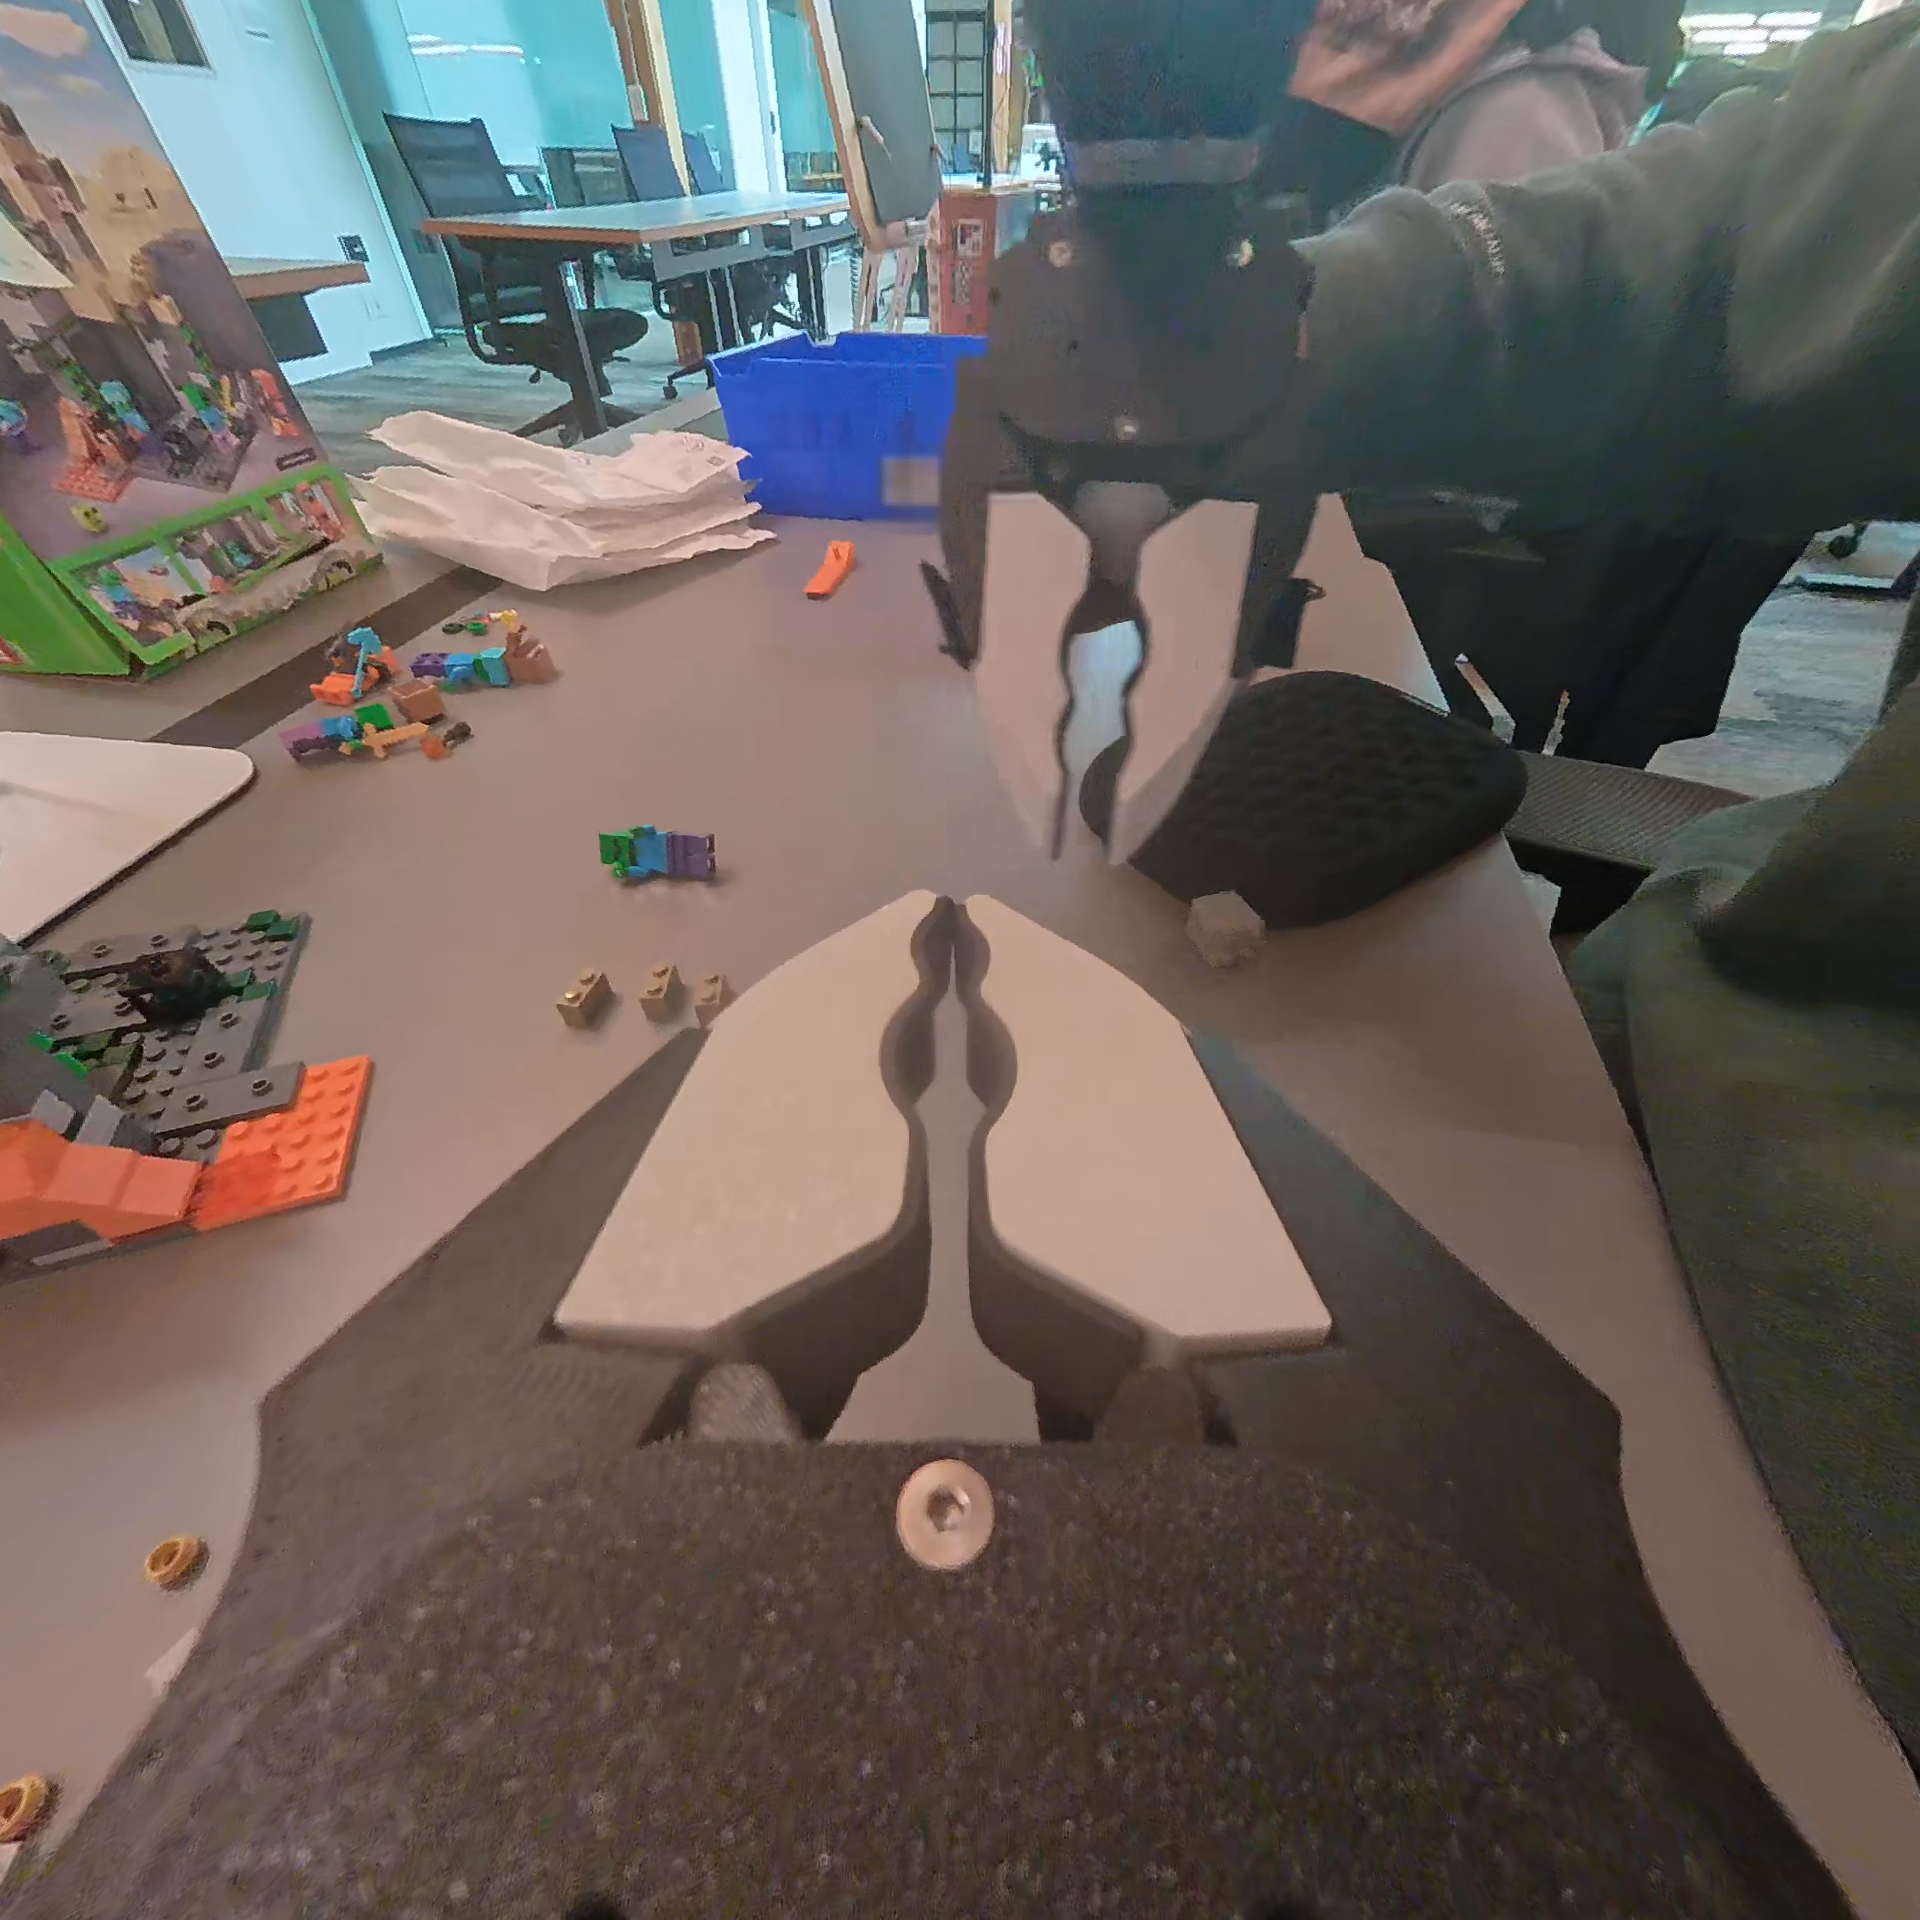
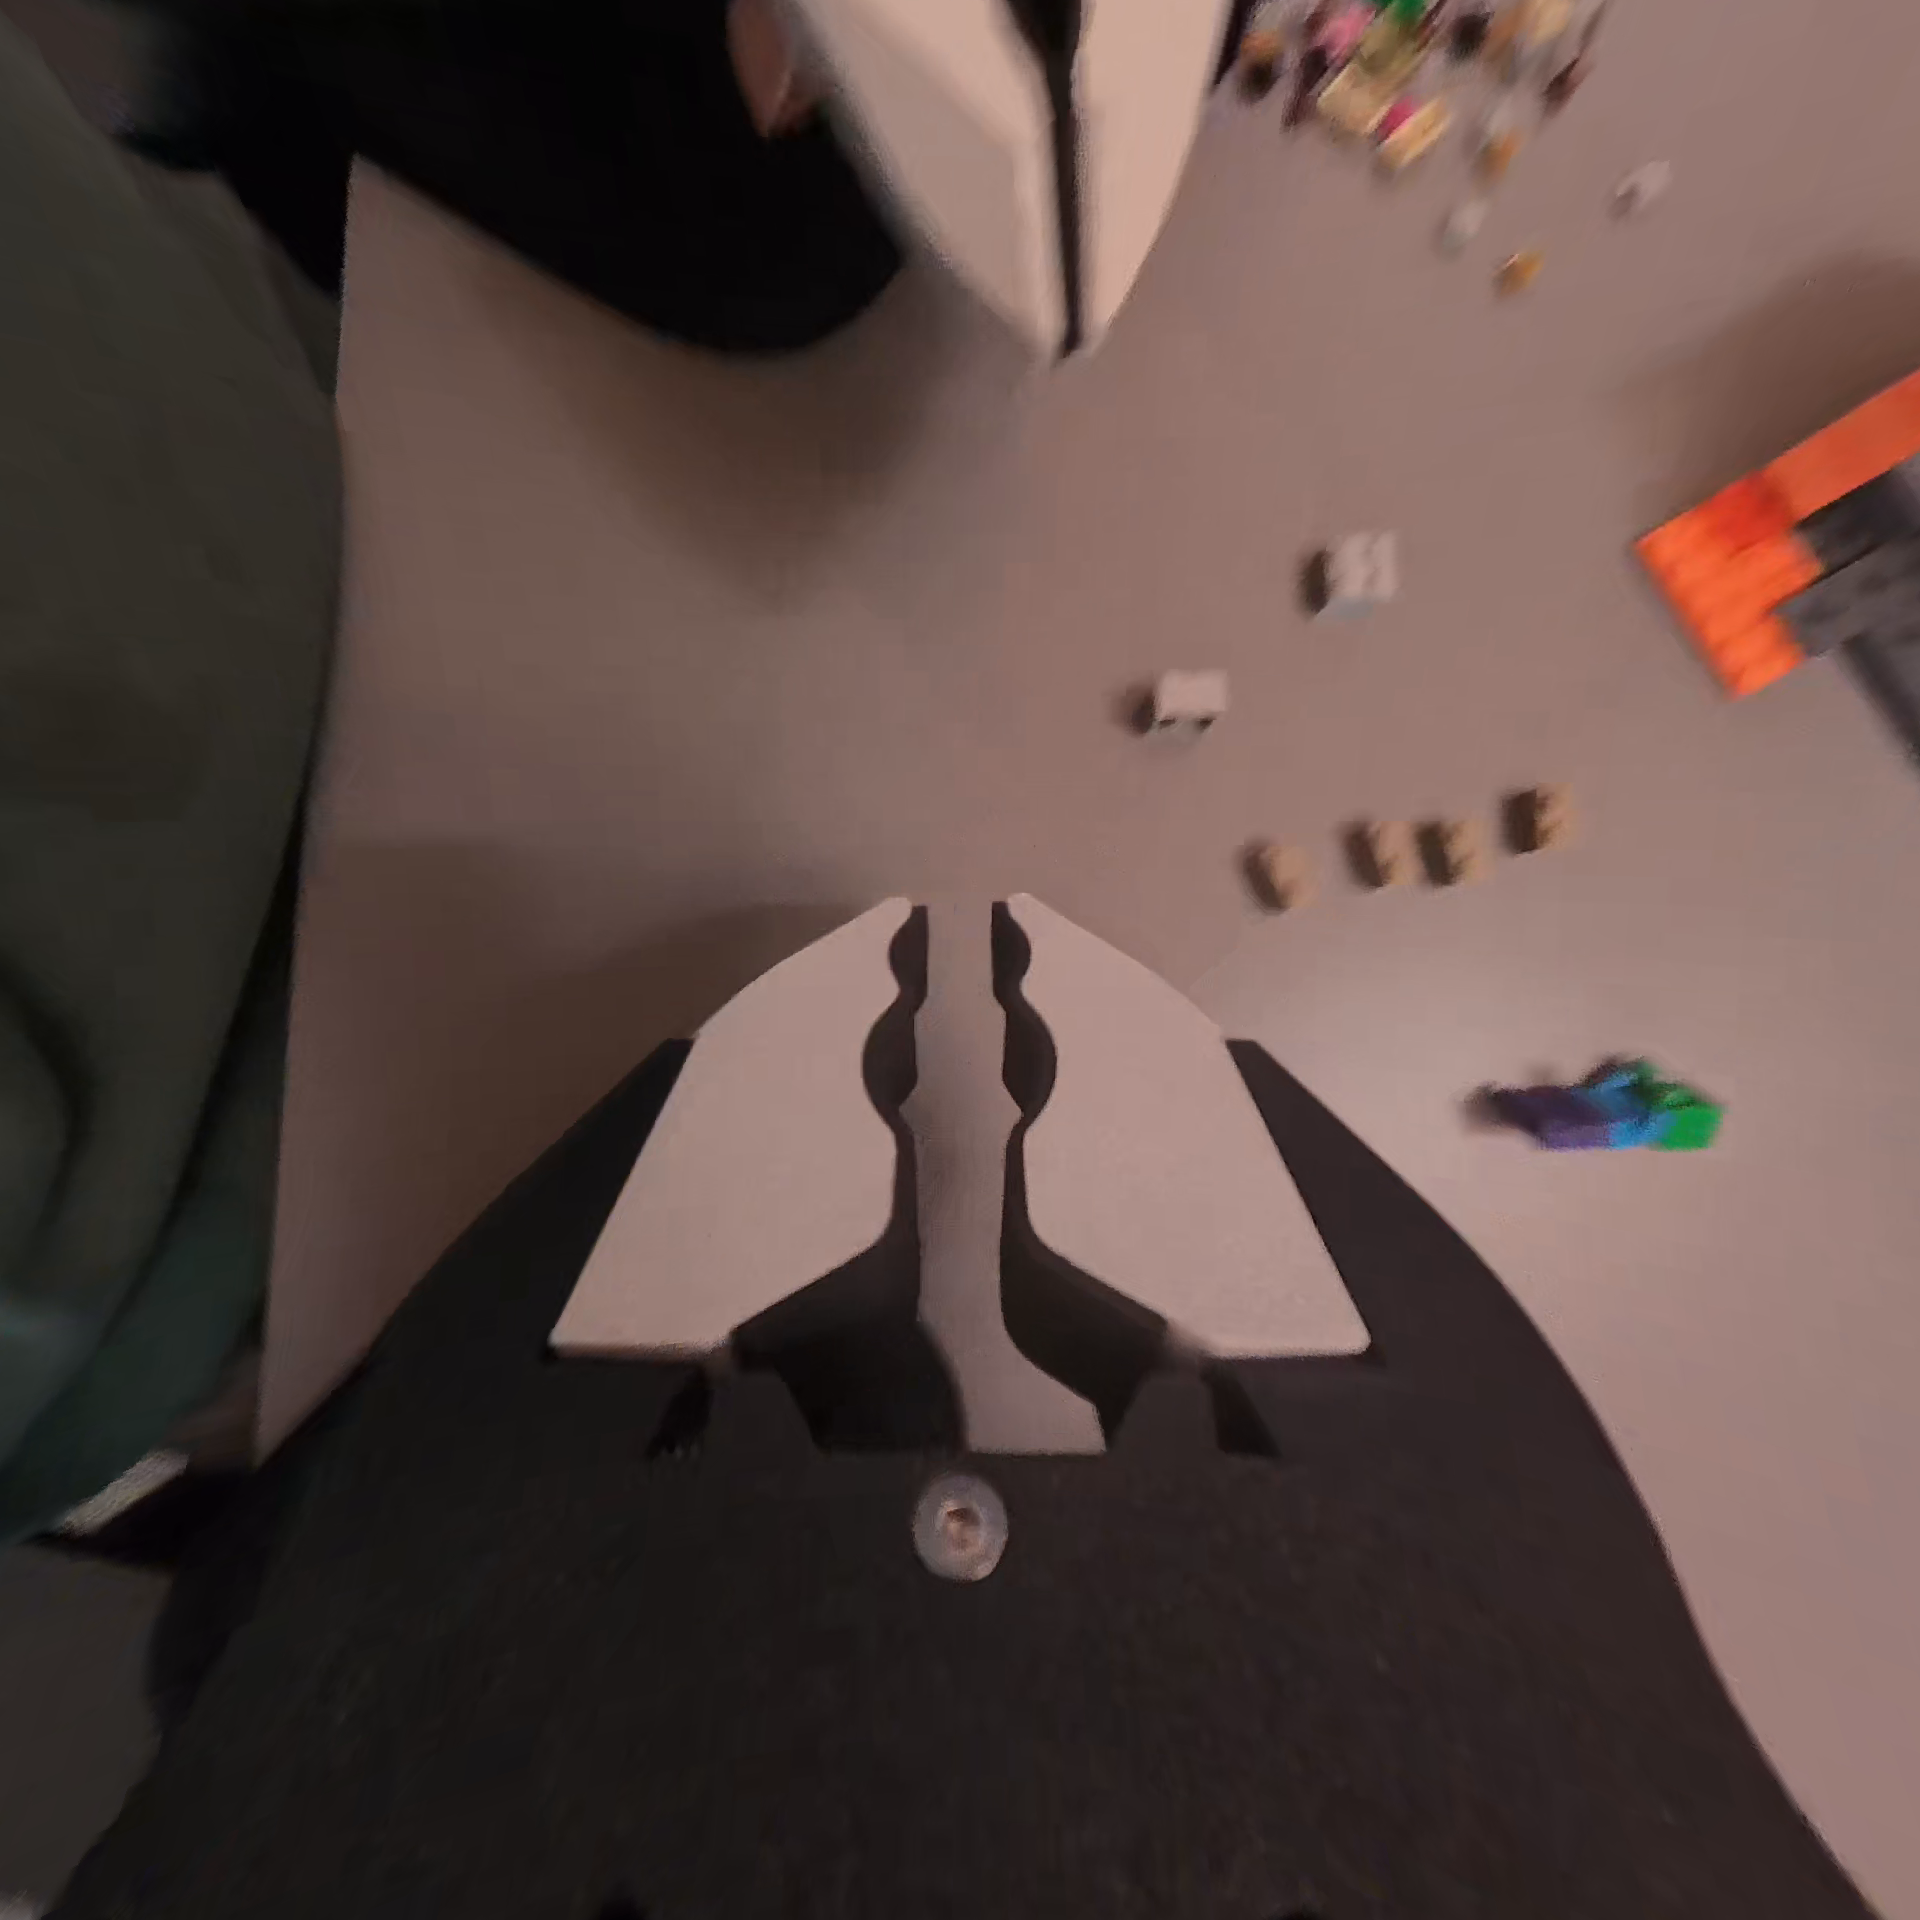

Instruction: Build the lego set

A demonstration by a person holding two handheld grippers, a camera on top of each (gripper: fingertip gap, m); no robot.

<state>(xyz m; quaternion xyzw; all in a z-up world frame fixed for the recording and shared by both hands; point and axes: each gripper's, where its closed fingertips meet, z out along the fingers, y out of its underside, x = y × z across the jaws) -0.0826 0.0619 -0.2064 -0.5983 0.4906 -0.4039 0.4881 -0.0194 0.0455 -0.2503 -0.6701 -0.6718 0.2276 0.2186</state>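
My left gripper (image 1: 948, 914) is shut, its fingertips meeting with nothing between them, low over the grey table (image 1: 831, 727). It also shows shut at the top of the right wrist view (image 2: 1065, 332). My right gripper (image 2: 954, 909) is open and empty, with bare table showing in the gap. In the left wrist view it (image 1: 1086, 847) points down just beyond my left fingertips. Three tan bricks (image 1: 660, 992) lie left of the left gripper, and a row of them (image 2: 1413, 852) lies right of the right gripper. A green, blue and purple minifigure (image 1: 660, 854) lies on the table and also shows in the right wrist view (image 2: 1600, 1107).
A black mesh armrest (image 1: 1320, 790) and a small grey cube (image 1: 1226, 928) are at the right table edge. A build with orange plates (image 1: 281, 1143), loose pieces (image 1: 416, 686), a toy box (image 1: 135, 416), white bags (image 1: 561, 499) and a blue bin (image 1: 831, 426) are on the left and at the back. Spacing between my two grippers at the tips: around 8 centimeters.
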